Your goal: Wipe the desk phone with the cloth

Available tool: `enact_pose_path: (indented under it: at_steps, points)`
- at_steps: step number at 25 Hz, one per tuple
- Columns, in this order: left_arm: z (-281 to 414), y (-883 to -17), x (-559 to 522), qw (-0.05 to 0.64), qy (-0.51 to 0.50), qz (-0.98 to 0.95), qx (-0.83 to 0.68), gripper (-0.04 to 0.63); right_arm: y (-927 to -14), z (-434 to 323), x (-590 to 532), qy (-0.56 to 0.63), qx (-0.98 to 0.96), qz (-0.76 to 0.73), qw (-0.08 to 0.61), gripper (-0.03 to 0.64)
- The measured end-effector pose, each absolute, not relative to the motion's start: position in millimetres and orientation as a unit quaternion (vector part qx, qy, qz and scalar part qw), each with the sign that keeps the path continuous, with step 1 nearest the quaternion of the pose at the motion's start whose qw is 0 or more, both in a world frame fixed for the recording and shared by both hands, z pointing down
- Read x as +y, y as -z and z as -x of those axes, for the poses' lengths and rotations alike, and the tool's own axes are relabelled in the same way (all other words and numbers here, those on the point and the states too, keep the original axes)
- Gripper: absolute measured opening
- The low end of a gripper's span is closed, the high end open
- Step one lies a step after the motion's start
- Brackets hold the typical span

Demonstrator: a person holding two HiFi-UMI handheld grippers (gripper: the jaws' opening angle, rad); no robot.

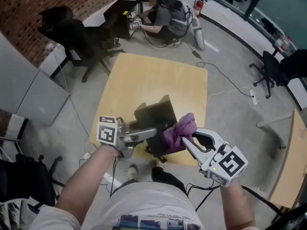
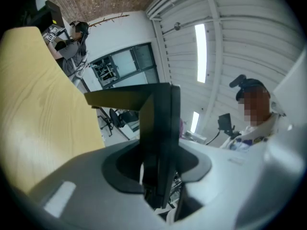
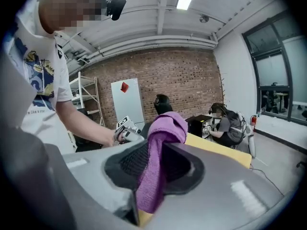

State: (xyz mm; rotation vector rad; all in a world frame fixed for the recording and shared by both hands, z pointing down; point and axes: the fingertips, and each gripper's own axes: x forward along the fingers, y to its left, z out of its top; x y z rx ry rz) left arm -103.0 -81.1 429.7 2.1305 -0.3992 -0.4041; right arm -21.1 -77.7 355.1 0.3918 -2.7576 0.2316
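Observation:
The black desk phone (image 1: pixel 156 119) is held tilted over the near edge of the light wooden table (image 1: pixel 158 75). My left gripper (image 1: pixel 152 134) is shut on its near side. In the left gripper view the phone's thin black edge (image 2: pixel 160 128) stands upright between the jaws of that gripper (image 2: pixel 158 176). My right gripper (image 1: pixel 186 140) is shut on a purple cloth (image 1: pixel 180 131), which is bunched against the phone's right side. In the right gripper view the cloth (image 3: pixel 160 147) hangs out of the gripper (image 3: pixel 158 176), and the left gripper (image 3: pixel 122 128) shows behind it.
A seated person (image 1: pixel 160 13) works at a black desk at the back. A black office chair (image 1: pixel 72 37) stands far left, another (image 1: pixel 271 71) at right. Cables (image 1: pixel 225 80) trail over the floor. A second table's edge (image 1: pixel 292 162) lies at right.

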Motion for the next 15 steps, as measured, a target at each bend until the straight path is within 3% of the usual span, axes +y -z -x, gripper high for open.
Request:
enact_pose_path:
  at_steps: [7,15]
  points:
    - [118.3,-408.4,-73.3,0.413,0.216,-0.879,-0.104,0.178,-336.8,-0.9,-55.6,-0.132,-0.974,-0.109,0.146,0.091]
    - [129.0,-379.4,-54.6,0.391,0.243,-0.888,-0.006,0.178,-250.4,-3.7,-108.8,-0.151,-0.981,-0.119,0.006,0.089]
